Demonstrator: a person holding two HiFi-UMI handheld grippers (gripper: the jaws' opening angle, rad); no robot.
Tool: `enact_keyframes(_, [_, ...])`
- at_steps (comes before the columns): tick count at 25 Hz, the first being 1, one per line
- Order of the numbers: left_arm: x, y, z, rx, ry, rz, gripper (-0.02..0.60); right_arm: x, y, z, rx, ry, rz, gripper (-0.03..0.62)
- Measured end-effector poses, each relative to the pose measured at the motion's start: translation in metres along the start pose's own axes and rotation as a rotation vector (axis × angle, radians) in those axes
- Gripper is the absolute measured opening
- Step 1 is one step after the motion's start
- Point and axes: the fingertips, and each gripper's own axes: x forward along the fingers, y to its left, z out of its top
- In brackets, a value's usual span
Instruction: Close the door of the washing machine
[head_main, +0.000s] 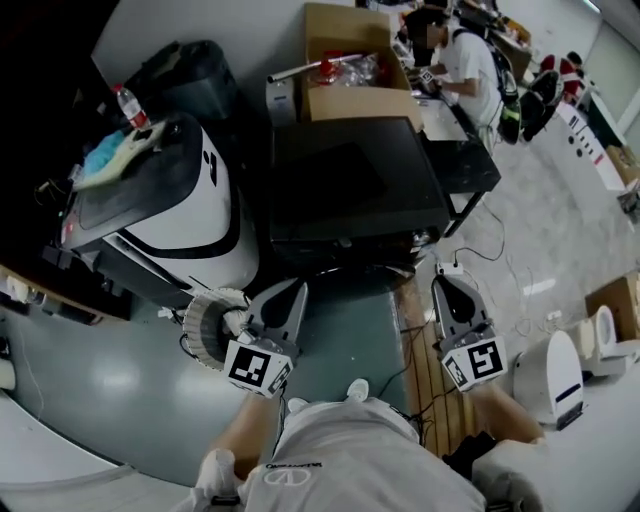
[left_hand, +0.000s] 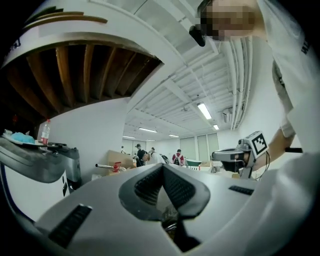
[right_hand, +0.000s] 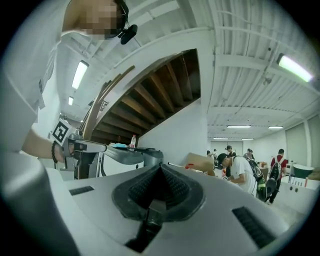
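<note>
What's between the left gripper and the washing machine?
Nothing visible stands between the shut left gripper and the white, dark-topped washing machine. A pale ribbed hose coil lies beside the gripper at the machine's base; a clear plastic bottle and blue cloth sit on its top.

Two hand-held grippers (head_main: 293, 288) (head_main: 447, 287), one washing machine (head_main: 175, 195), one bottle (head_main: 130, 107), one black table (head_main: 350, 185).

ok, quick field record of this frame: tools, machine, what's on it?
left tool: shut, empty
right tool: shut, empty
washing machine: left of both tools, neither touches it
lid: looks down, not certain
on top: bottle, blue cloth
beside it: black table, cardboard box behind
</note>
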Motion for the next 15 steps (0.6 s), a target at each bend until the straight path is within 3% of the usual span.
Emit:
enact_keyframes(6, [-0.022,0.016,0.019,0.042,-0.035,0.048,0.002,-0.021,-0.008,0.044,-0.029,-0.083,-0.036,0.011])
enact_keyframes(15, [-0.024,0.003,0.036,0.059,-0.07,0.055,0.002,-0.048,-0.026,0.052,-0.021,-0.131,-0.094,0.011])
